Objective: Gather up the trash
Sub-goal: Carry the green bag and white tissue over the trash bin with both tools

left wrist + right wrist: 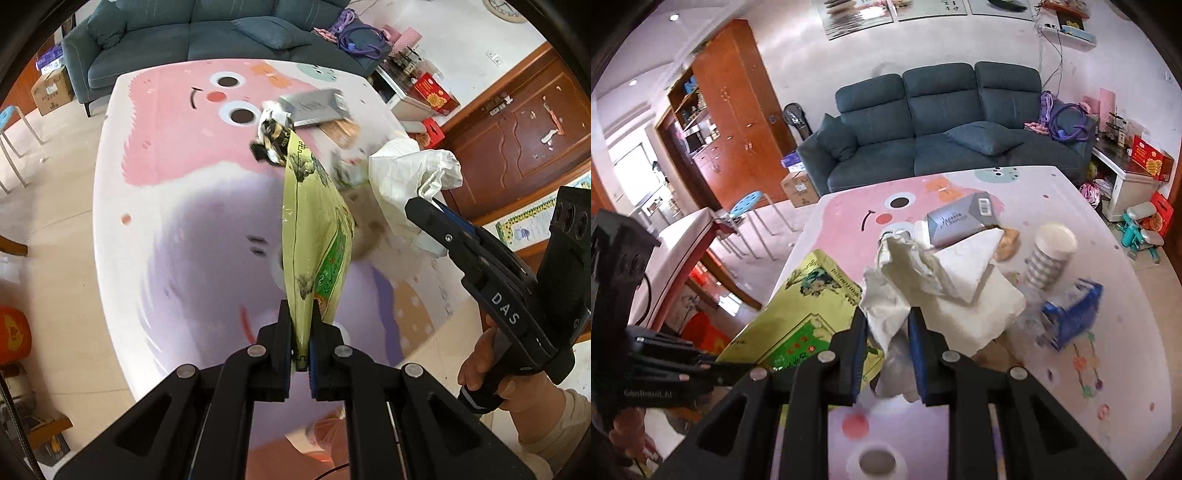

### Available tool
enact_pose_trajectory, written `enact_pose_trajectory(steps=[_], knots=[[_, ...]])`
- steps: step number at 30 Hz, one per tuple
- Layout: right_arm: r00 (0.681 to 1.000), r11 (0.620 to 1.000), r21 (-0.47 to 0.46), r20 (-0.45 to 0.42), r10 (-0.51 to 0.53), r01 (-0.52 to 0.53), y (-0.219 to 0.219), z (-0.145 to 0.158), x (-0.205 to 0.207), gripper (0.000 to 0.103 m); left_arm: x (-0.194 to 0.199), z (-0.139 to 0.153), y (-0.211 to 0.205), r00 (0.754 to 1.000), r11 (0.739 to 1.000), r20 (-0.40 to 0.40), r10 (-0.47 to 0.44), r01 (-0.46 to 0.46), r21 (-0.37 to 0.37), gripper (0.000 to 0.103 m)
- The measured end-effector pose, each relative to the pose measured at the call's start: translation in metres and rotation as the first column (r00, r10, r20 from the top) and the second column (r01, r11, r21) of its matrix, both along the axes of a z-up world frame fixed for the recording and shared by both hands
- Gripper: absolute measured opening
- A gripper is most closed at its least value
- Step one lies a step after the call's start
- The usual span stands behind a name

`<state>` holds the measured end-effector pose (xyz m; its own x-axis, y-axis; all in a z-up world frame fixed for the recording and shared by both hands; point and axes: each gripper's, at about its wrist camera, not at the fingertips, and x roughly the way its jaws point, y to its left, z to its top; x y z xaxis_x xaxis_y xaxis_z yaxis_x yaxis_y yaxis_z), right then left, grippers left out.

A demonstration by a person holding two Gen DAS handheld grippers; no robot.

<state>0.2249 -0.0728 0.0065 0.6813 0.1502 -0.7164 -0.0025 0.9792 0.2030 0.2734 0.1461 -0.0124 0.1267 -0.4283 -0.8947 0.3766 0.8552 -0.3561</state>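
My left gripper (302, 332) is shut on a yellow-green snack bag (314, 229) and holds it edge-on above the table; the bag also shows in the right wrist view (798, 314). My right gripper (889, 332) is shut on a white plastic bag (942, 291), seen in the left wrist view (406, 177) with the right gripper (421, 203) at its lower edge. A crumpled black-and-white wrapper (271, 136), a grey box (960, 219), a white paper cup (1051, 254) and a blue packet (1071, 317) lie on the table.
The table carries a pink and lilac cartoon cloth (177, 147). A blue sofa (942, 140) stands behind it. A blue stool (750, 203) and a cardboard box (799, 190) are at the left, a white cabinet (1126, 184) with red boxes at the right.
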Motion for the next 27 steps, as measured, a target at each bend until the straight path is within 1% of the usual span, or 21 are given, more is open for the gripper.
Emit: enact_pose_trajectory(steps=[4,5,10,12,16,19,21,24,27], knots=[[0.999,0.999,0.009,0.005,0.050,-0.050,-0.014,0.007,-0.049,0.022,-0.051,0.007,-0.028,1.000,0.999,0.014,-0.026,0.025,0.029,0.005],[0.997,0.997,0.011,0.007,0.071,-0.071,-0.021,0.008,-0.068,0.022,-0.066,0.008,-0.037,0.999,0.999,0.018,-0.030,0.029,0.035,0.005],[0.990,0.990,0.017,0.005,0.139,-0.139,-0.054,0.009,-0.141,0.022,-0.139,0.009,-0.079,0.999,0.997,0.041,-0.020,0.017,0.076,0.005],[0.987,0.986,0.031,-0.007,0.163,-0.162,-0.074,0.007,-0.175,0.022,-0.174,0.007,-0.098,1.000,0.997,0.031,-0.006,0.004,0.078,0.005],[0.984,0.983,0.062,-0.036,0.173,-0.170,-0.108,0.000,-0.223,0.022,-0.219,-0.005,-0.135,1.000,0.995,0.007,-0.009,0.008,0.104,0.005],[0.984,0.983,0.097,-0.074,0.164,-0.157,-0.130,-0.012,-0.247,0.022,-0.252,-0.018,-0.166,1.000,0.988,-0.006,-0.023,0.024,0.151,0.005],[0.982,0.980,0.150,-0.117,0.148,-0.130,-0.144,-0.025,-0.259,0.022,-0.266,-0.030,-0.179,0.999,0.982,-0.024,-0.025,0.029,0.184,0.005],[0.976,0.974,0.202,-0.166,0.138,-0.103,-0.156,-0.049,-0.275,0.022,-0.280,-0.048,-0.191,0.998,0.971,-0.051,-0.022,0.034,0.235,0.005],[0.969,0.966,0.242,-0.202,0.140,-0.089,-0.159,-0.074,-0.285,0.022,-0.294,-0.069,-0.197,0.996,0.964,-0.089,-0.016,0.039,0.265,0.005]])
